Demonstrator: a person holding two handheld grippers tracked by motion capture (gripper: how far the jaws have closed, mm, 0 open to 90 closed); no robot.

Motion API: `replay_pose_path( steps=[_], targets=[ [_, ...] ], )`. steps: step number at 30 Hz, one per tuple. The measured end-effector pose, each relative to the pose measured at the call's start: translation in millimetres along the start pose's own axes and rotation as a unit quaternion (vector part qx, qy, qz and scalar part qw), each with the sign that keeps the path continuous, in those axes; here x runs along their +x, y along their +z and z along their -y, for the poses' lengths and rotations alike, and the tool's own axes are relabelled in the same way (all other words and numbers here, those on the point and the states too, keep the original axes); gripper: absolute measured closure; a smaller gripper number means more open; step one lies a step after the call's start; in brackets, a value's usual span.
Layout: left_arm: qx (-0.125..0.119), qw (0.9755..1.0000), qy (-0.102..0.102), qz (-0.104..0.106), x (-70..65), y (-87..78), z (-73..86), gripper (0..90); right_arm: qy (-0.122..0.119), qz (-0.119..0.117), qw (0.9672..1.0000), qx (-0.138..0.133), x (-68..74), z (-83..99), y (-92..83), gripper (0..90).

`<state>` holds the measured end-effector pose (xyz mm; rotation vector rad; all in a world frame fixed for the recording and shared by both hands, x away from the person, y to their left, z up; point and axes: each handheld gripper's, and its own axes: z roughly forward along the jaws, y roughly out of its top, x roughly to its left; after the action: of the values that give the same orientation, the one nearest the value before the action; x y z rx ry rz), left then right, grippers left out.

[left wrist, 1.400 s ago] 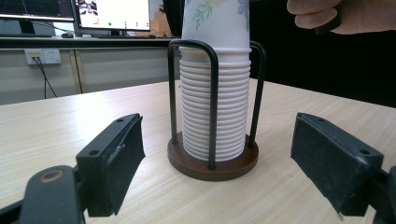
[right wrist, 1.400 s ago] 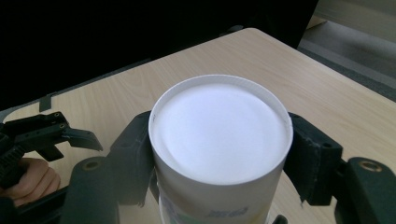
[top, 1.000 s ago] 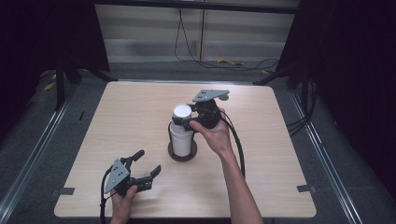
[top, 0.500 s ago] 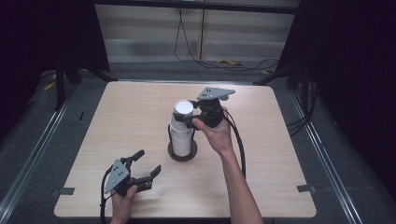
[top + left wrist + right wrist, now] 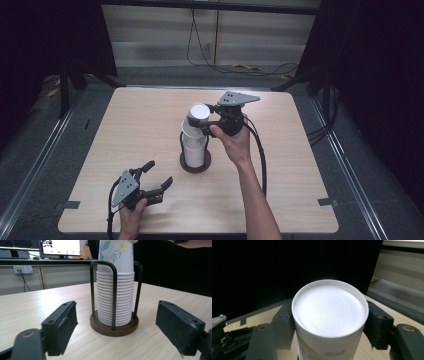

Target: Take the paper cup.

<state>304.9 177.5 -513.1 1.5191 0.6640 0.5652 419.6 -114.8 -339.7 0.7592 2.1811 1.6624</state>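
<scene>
Right gripper clamped on upside-down paper cup – tilted atop cup stack in wire holder, left gripper jaws wide, low on table nr front edge.

The table was pale wood-grain, matt and smooth. The paper cups looked matt white, the top paper cup printed with flowers. Their holder had a dark brown wooden base and glossy black metal rods. Both grippers' jaws were matt black plastic.
</scene>
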Motion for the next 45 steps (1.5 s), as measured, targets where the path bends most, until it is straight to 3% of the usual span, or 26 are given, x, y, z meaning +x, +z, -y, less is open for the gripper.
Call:
replay_pose_path(
  steps=[18,27,45],
  targets=[
    [0.002,1.0000,-0.001,-0.007,-0.6,0.5,-0.1,15.6,0.001,0.000,0.9987,-0.051,0.8,0.6,-16.0,35.4],
    [0.002,1.0000,0.003,-0.003,-0.5,0.3,-0.1,17.3,0.015,0.000,0.9971,-0.074,-2.9,3.5,-30.3,35.8],
    [-0.001,0.9999,0.008,-0.015,-2.4,-0.1,0.0,17.2,0.031,0.013,0.9951,-0.093,-8.3,14.6,-68.0,36.0]
  ],
)
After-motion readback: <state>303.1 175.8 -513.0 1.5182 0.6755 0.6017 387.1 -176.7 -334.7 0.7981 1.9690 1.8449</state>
